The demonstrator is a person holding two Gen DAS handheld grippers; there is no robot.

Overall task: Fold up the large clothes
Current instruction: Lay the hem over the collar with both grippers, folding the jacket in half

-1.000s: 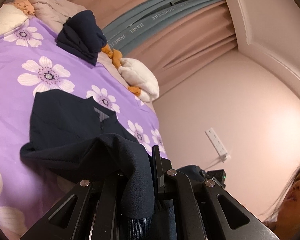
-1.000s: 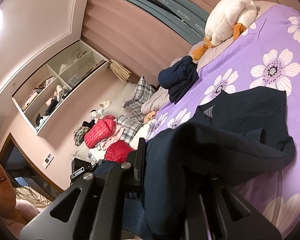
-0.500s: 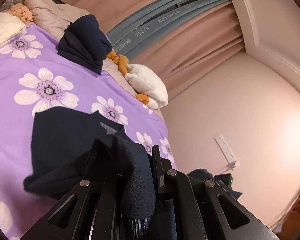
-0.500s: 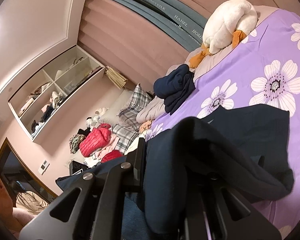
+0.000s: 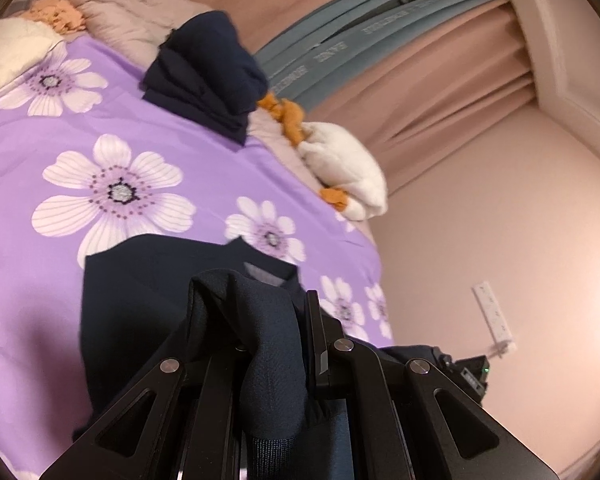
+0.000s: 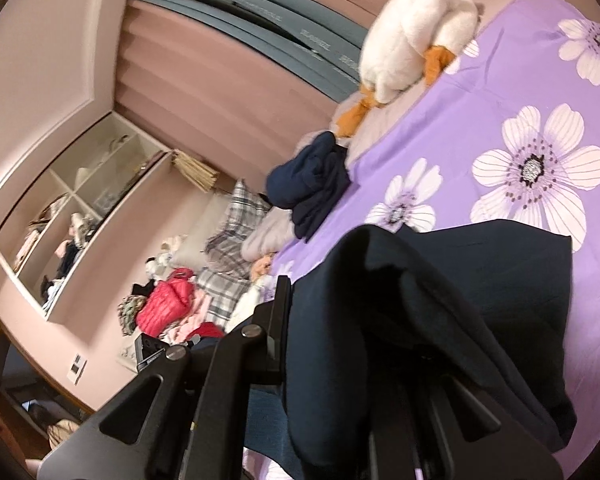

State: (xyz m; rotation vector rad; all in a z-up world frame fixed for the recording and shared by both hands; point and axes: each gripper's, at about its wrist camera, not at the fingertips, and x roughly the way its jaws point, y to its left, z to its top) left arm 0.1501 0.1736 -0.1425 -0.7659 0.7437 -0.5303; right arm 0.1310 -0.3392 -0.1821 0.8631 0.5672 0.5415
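Two fisheye views looking forward along black two-finger grippers, over a bed.

Left view: left gripper (image 5: 276,344) at bottom centre, jaws clamped on a bunched fold of a dark navy garment (image 5: 148,304). Fabric draped over and between the fingers, hanging down toward the lens. Rest of the garment lying flat on a purple bedsheet (image 5: 40,128) printed with large white flowers, a grey inner collar patch showing at its far edge. Beyond it, near the head of the bed, a folded pile of navy clothes (image 5: 204,76), well apart from the held garment. Beside the pile, a white plush duck (image 5: 348,172) with orange beak and feet, lying against a beige duvet (image 5: 124,20). Pink curtains (image 5: 440,64) behind, and a white power strip (image 5: 494,312) on the pale pink wall at right.

Right view: right gripper (image 6: 340,344) at bottom, jaws clamped on another bunch of the same navy garment (image 6: 492,280), cloth covering the right finger entirely. Garment spread on the flowered sheet (image 6: 500,80) ahead. Plush duck (image 6: 412,32) at top, navy pile (image 6: 312,180) below it. Further left, a red puffer jacket (image 6: 164,304) among plaid bedding (image 6: 228,276), and a recessed wall shelf (image 6: 72,208) holding clutter.
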